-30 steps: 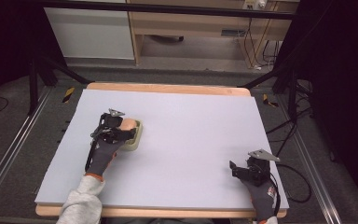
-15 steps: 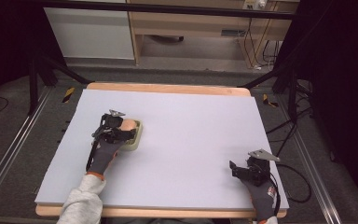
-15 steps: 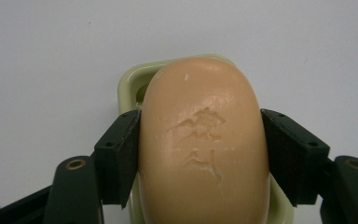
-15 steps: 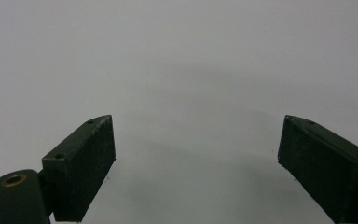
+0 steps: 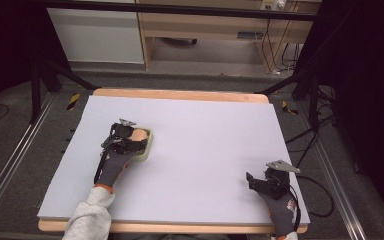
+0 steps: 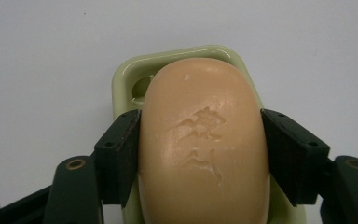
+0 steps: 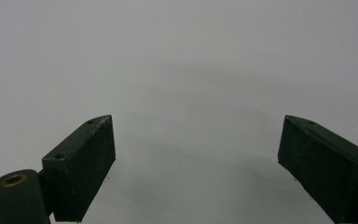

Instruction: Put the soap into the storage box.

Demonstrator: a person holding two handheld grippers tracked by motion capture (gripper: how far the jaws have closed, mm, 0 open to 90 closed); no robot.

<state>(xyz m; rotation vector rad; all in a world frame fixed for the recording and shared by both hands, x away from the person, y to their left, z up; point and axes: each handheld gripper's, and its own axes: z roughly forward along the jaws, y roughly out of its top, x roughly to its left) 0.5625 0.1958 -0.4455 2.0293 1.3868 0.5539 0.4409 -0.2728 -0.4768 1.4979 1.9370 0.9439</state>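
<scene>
Your left gripper (image 6: 200, 140) has no spare room at its jaws — the bar of soap (image 6: 204, 144) fills the gap, both pads against its sides, and the pale green soap dish (image 6: 121, 84) lies under and just beyond it. Across the white table top (image 5: 215, 145), the middle and far stretch lie open. Your right gripper (image 7: 196, 158), well apart near the front right corner, has its jaws spread wide over bare surface — nothing between them.
</scene>
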